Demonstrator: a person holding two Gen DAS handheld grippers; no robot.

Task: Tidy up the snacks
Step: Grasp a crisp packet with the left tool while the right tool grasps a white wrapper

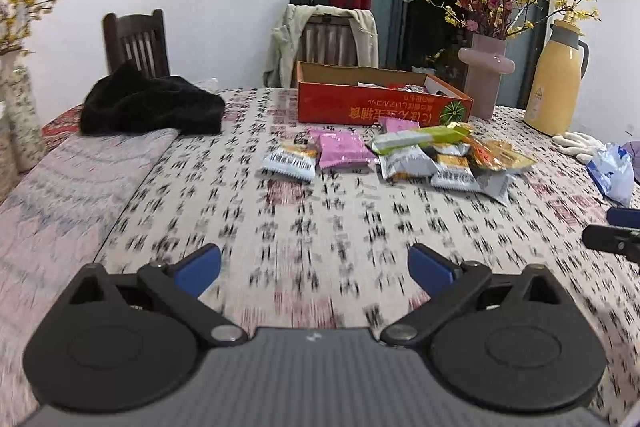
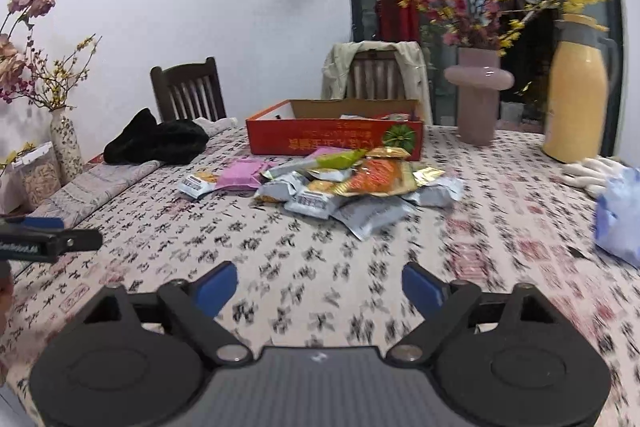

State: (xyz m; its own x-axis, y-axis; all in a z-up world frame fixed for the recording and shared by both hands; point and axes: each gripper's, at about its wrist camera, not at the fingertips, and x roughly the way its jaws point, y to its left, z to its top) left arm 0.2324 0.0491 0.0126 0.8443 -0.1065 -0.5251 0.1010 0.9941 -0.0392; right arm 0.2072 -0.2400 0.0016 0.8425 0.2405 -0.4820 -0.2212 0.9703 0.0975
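The snack packets (image 2: 344,187) lie in a loose heap at the middle of the frame in the right wrist view, on the cloth-covered surface (image 2: 320,267) just in front of the red cardboard box (image 2: 334,139). A few packets already show over the box's rim, so the box is probably the place where the snacks are to be gathered, and the heap sits close to it for short carries. Two packets lie a little apart to the left of the heap: a pink packet (image 1: 344,149) and a white one with a barcode (image 1: 288,161).

The left tool (image 1: 314,267) stands at the lower middle of its own view, blue pads wide apart with only cloth between them, grasping nothing. The right tool (image 2: 318,287) is likewise released and empty, low in its frame and well short of the heap. Both point towards the snacks, which reads as an approach before a first pick.

The box's front carries a row of yellow Chinese characters, upside down from here, beside a green-and-white pumpkin-like picture; I cannot read them. The cloth is printed all over with black calligraphy and red seal stamps, blurred. At the left edge of the right wrist view the left tool's side bears small white lettering, too blurred to read. A yellow thermos jug (image 1: 554,83) carries a small triangular mark.
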